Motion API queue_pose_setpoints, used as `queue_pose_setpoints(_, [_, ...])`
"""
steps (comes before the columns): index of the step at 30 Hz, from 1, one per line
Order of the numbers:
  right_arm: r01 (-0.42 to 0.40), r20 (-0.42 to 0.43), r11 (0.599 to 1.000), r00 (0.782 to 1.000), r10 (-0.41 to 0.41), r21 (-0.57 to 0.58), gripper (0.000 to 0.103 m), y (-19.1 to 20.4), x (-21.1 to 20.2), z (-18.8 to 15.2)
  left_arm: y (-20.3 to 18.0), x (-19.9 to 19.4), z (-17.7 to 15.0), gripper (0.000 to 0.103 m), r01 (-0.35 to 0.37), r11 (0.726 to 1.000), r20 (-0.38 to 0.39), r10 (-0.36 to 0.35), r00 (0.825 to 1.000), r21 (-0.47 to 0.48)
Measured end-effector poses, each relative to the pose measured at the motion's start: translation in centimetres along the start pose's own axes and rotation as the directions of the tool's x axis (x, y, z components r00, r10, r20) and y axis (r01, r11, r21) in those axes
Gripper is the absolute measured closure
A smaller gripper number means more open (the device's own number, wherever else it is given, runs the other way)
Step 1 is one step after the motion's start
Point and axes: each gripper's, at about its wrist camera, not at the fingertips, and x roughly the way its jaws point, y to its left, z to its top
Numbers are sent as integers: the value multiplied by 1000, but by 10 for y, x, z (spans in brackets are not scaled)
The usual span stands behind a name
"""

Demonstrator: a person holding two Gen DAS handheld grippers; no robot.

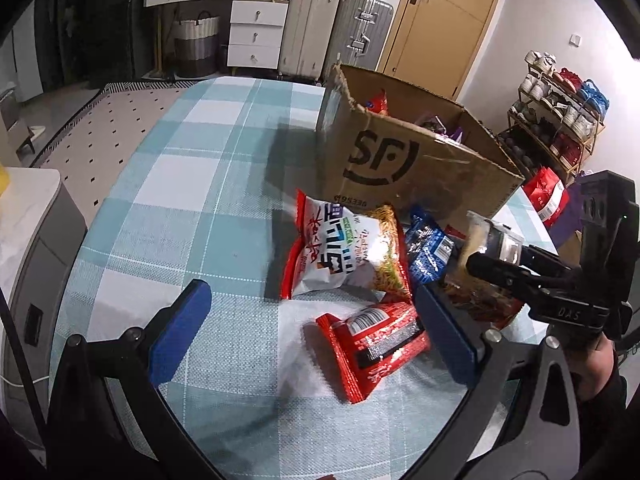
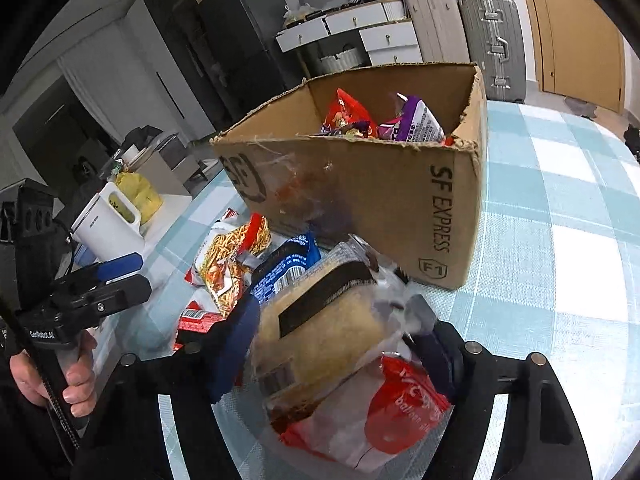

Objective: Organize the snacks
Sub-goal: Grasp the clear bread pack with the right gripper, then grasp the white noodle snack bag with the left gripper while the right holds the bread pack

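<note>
An open cardboard box stands on the checked table and holds several snack packets. In front of it lie a white-and-red packet, a yellow noodle-snack bag, a blue packet and a red packet. My left gripper hovers open, its blue pads either side of the red packet and apart from it. My right gripper is shut on a beige pack with a black stripe, above a red-and-white bag.
The table has bare cloth left of the pile and right of the box. A white jug stands on a side cabinet. Suitcases, drawers and a shoe rack line the room. A hand holds the left gripper.
</note>
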Motion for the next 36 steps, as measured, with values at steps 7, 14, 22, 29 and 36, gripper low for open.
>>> queue_pose_setpoints(7, [-26,33,1000,999,26,11,50,-2,-4,1,3,4,0,1,4,1000,-13,-4,1000,-12])
queue_pose_setpoints(14, [-36,65,999,997,36,-10,71,2,-20,-5,2,4,0,1,5,1000,-16,-6,1000,-10])
queue_pose_setpoints(22, [-71,83,997,994,74,-36,85,16,-33,-11,1,1,-4,1,11,1000,-24,-11,1000,-16])
queue_pose_setpoints(29, [-143,114,989,984,138,46,89,9,-40,-18,3,-1,-6,1,14,1000,-31,-15,999,-20])
queue_pose_setpoints(36, [-227,155,963,966,205,142,90,-6,-53,-26,2,7,2,1,21,1000,-49,-22,999,-21])
